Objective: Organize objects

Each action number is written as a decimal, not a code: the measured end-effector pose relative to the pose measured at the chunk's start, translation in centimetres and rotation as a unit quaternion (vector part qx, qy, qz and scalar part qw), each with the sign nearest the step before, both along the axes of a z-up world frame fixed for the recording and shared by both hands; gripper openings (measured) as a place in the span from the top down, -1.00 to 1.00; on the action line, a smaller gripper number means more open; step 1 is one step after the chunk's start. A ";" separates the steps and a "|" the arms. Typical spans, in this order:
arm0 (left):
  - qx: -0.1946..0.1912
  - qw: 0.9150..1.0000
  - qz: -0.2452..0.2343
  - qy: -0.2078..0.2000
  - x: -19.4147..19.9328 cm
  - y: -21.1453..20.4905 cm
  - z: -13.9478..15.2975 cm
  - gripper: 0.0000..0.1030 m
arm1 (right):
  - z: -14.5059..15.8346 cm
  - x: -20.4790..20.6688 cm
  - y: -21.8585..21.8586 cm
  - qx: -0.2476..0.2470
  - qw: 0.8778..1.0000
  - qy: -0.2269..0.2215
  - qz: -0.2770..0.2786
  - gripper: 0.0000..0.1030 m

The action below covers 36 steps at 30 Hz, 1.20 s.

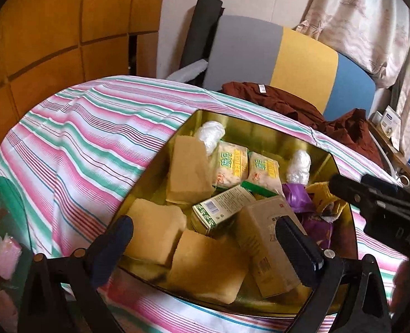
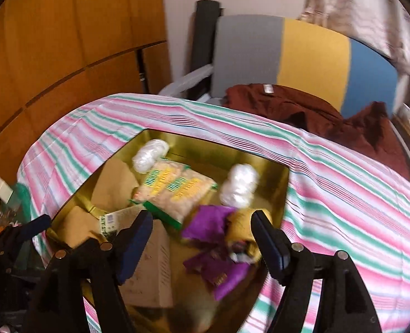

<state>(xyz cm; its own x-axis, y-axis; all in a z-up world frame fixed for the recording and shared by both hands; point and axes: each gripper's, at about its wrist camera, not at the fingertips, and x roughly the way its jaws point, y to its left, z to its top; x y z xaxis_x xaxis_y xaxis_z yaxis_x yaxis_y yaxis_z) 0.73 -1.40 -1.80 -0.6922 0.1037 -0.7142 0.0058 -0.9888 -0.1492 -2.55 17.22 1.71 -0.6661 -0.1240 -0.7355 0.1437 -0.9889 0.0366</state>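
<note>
Purple wrapper (image 2: 214, 226) lying in gold tin (image 2: 210, 149) on striped table (image 2: 344, 194), just beyond right tool (image 2: 202, 230), between its spread fingers, untouched. Left tool (image 1: 205, 238) hovering spread over brown packets (image 1: 207, 263), holding nothing. Right view showing blurred, labels unreadable.

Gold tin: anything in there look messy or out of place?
Yes. In the gold tin, the tan carton and green box lie tilted across each other, and purple wrappers are crumpled loosely in the right corner. Brown packets overlap unevenly. Nothing looks spilled outside.
</note>
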 end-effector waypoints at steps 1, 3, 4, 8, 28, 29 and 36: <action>-0.003 1.000 0.002 -0.001 0.0 -0.1 0.2 -0.99 | 0.0 0.2 0.2 0.003 1.000 -0.002 -0.011 -0.44; -0.010 1.000 0.005 0.000 0.0 -0.1 0.6 -0.99 | 0.3 0.7 0.5 0.012 0.999 -0.005 -0.033 -0.44; -0.011 1.000 0.004 0.002 0.0 -0.2 0.8 -0.99 | 0.4 0.9 0.6 0.015 0.999 -0.006 -0.040 -0.44; -0.009 1.000 0.019 0.013 0.2 -0.7 2.0 -0.99 | 0.5 1.6 1.1 0.021 0.998 -0.005 -0.067 -0.45; -0.071 0.996 0.059 0.011 0.6 -0.8 4.4 -0.99 | 1.2 2.9 0.3 0.027 0.993 0.002 -0.117 -0.46; -0.067 0.996 0.058 0.009 0.6 -0.8 4.4 -0.99 | 1.1 2.9 0.3 0.027 0.993 0.001 -0.118 -0.46; -0.031 0.999 0.037 -0.008 0.6 -0.7 4.0 -0.99 | 0.7 2.9 0.4 0.027 0.992 -0.004 -0.121 -0.46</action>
<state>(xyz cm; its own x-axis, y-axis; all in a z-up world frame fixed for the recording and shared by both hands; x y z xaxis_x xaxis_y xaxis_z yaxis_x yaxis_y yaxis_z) 1.28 -2.12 2.25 -0.6851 0.0075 -0.7284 0.0817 -0.9928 -0.0871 0.35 17.58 2.40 -0.6659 0.0784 -0.7419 -0.0974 -0.9951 -0.0177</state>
